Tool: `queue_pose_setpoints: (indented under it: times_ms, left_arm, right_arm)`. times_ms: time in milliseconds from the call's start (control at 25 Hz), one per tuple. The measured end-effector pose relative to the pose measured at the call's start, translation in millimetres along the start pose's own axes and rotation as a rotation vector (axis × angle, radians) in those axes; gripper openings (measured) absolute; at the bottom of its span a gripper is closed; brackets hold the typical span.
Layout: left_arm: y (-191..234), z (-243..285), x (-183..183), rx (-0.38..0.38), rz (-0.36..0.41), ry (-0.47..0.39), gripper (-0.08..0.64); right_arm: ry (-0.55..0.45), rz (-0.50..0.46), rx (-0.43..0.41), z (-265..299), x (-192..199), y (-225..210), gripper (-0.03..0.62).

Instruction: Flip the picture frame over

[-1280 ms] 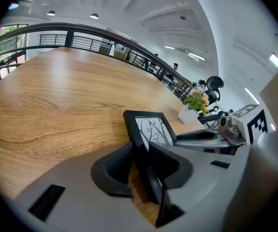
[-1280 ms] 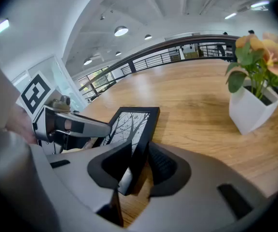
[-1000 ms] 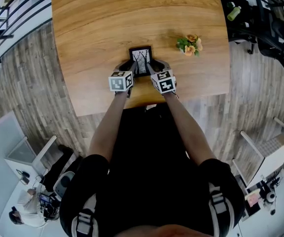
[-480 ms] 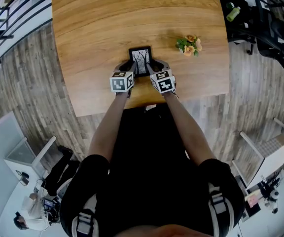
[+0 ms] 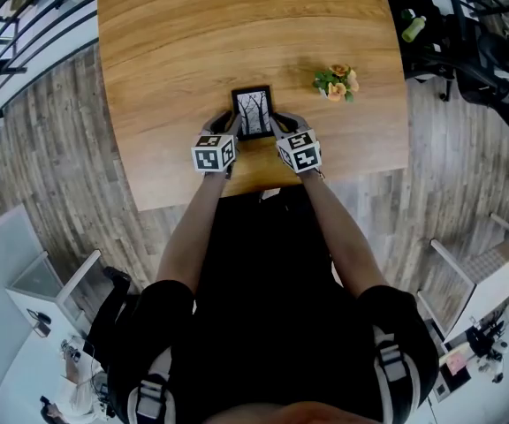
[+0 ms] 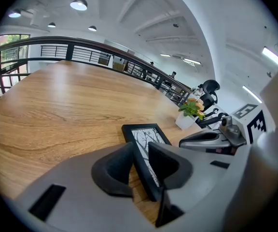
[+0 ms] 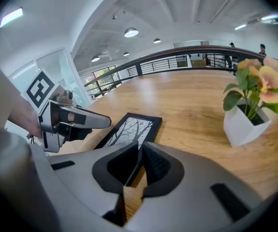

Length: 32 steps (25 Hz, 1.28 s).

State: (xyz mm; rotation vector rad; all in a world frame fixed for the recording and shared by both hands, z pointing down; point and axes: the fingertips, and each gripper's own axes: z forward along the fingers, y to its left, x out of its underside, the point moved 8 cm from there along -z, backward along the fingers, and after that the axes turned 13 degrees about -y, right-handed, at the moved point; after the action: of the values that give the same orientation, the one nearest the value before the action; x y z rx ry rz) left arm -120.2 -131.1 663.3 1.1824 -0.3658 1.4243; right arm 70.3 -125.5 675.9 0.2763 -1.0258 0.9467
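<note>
Two grippers clamped on the picture frame at the table's near side

Both tools were on the black picture frame (image 5: 253,111), which sat picture side up on the wooden table (image 5: 193,34). It was close to the edge nearest the person and roughly midway along that edge. The print under the glass showed bare tree branches, dark on white.

The left gripper (image 5: 233,125) was at the frame's left side. In the left gripper view the long left border ran between the two dark pads with both pads against it, so this gripper was grasping the frame. The right gripper (image 5: 275,125) was at the opposite side. Its jaws were closing with the frame's right border between them. In the right gripper view the pads stood only narrowly apart, with the thin black edge in the gap and pressed from both sides.

The left gripper view hinted that the frame's near end was raised a little off the wood, but that could not be settled. The far short end pointed away from the person.

A small potted plant (image 5: 337,81), with orange and pale flowers in a white pot, stood on the table to the frame's right and slightly farther from the person. It was apart from the frame and from both grippers
</note>
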Motion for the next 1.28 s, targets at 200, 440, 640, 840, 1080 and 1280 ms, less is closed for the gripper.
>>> queue_pose_setpoints:
  times_ms: [200,440,640,840,1080,1280]
  left_arm:
    - [3.6,-22.4,-2.7,0.008,-0.037,-0.037,0.043]
    - [1.7,-44.2,-7.4,0.041,0.031,-0.037,0.025]
    - [-3.2,-56.8,-3.9,0.07,0.083,-0.018,0.023]
    - [-9.0,-64.8,-0.9,0.092,0.105,-0.007,0.023]
    - [-10.4,-69.5,1.2,0.11,0.124,-0.003,0.023]
    - [-10.8,-73.7,2.9,0.111,0.131,-0.001,0.023]
  right_arm:
    - [0.003,0.007,-0.028,-15.3,4.2,8.0,0.008]
    - [0.004,-0.051,-0.051,-30.1,1.4,15.3,0.006]
    - [-0.025,-0.06,-0.035,-44.4,-2.7,14.3,0.006]
    - [-0.029,-0.059,-0.015,-56.5,1.2,15.1,0.008]
    - [-0.027,-0.054,-0.005,-62.5,6.2,19.4,0.008]
    - [-0.031,-0.054,-0.01,-65.1,6.9,23.6,0.008]
